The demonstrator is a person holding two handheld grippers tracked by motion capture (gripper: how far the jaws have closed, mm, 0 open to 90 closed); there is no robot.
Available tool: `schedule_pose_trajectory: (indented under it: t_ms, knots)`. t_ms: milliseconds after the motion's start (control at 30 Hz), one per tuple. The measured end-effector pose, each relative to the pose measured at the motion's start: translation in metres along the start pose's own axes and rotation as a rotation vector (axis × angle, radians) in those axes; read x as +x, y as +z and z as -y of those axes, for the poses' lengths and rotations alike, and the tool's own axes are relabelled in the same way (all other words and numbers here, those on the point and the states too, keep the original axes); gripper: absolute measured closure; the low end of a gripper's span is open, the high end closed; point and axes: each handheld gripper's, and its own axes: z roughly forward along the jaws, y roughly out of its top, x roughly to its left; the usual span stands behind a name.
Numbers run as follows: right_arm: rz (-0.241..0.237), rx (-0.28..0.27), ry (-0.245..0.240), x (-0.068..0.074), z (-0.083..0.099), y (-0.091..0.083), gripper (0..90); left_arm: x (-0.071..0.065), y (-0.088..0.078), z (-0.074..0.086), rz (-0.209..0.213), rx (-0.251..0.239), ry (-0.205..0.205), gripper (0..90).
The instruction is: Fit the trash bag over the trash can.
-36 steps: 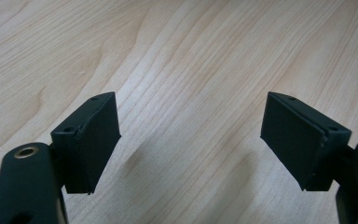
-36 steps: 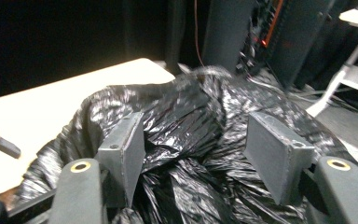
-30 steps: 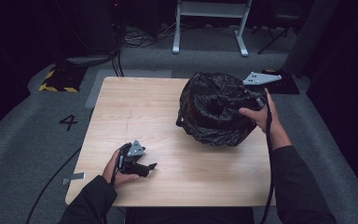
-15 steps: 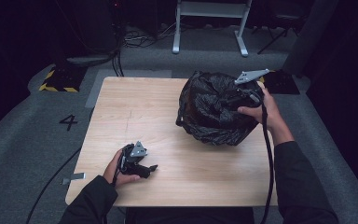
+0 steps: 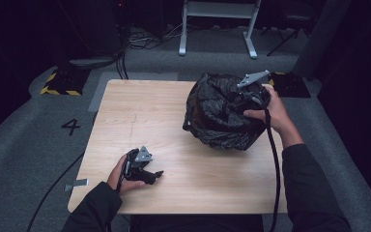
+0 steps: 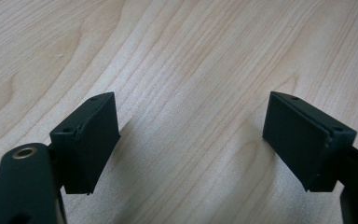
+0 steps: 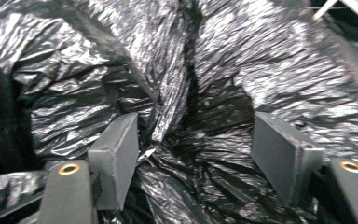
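Both grippers' fingers stand released; the right gripper (image 5: pixel 251 99) just widened, half-buried in black bag (image 5: pixel 217 116) folds.

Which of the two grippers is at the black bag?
The right gripper, jaws open against the crinkled black bag; the left gripper rests on bare table.

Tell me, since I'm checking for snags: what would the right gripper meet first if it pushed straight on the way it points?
The black plastic bag. The right gripper has its jaws apart, having just been opening, with crinkled folds of the bag between and directly ahead of them. How close the folds are is hard to judge.
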Motion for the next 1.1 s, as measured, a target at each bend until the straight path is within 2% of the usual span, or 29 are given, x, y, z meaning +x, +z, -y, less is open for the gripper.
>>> schedule_pose_trajectory:
  t_ms: [67,133,233,333,367,400,467,533,667,733,867,967,1033,1100]
  knots:
    - [0.013,-0.029,0.004,0.0,0.0,-0.004,33.3,0.0,0.0,0.0,0.001,0.001,-0.003,18.3]
    - [0.049,-0.06,0.011,0.0,0.0,-0.008,33.2,0.0,0.0,0.0,0.001,-0.001,-0.006,18.2]
    - [0.039,-0.123,0.022,0.001,-0.001,-0.016,36.9,0.001,0.0,0.0,-0.001,0.0,-0.005,18.0]
    - [-0.011,-0.192,0.042,0.003,-0.002,-0.023,42.3,0.0,0.0,0.0,-0.001,0.0,-0.006,17.6]
    - [-0.045,-0.21,0.043,0.003,-0.001,-0.024,45.9,0.001,0.0,0.0,-0.001,0.001,-0.006,17.6]
    - [-0.086,-0.223,0.037,0.004,-0.001,-0.025,47.0,0.001,0.0,0.0,-0.001,0.003,-0.005,17.6]
    - [-0.117,-0.223,0.022,0.005,0.0,-0.025,48.0,0.001,0.0,0.0,0.001,0.002,-0.008,17.6]
    - [-0.139,-0.194,0.02,0.006,0.0,-0.022,50.3,0.001,0.0,0.0,0.003,0.004,-0.007,17.6]
    - [-0.146,-0.082,-0.017,0.006,-0.001,-0.011,49.5,0.001,0.0,0.0,0.004,0.003,-0.008,17.8]
    - [-0.164,-0.031,-0.016,0.005,-0.001,-0.007,48.5,0.001,0.0,0.0,0.005,0.003,-0.008,17.9]
    - [-0.171,0.04,-0.007,0.001,0.0,0.0,43.1,0.001,0.0,0.0,0.006,0.004,-0.007,17.9]
    - [-0.147,0.08,0.008,-0.004,0.001,0.004,37.1,0.001,0.0,0.0,0.006,0.004,-0.007,17.9]
    - [-0.153,0.106,0.012,-0.005,0.002,0.008,35.0,0.001,0.001,0.0,0.006,0.003,-0.009,17.8]
    - [-0.127,0.127,0.011,-0.007,0.001,0.01,31.5,0.001,0.0,0.0,0.006,0.004,-0.007,17.9]
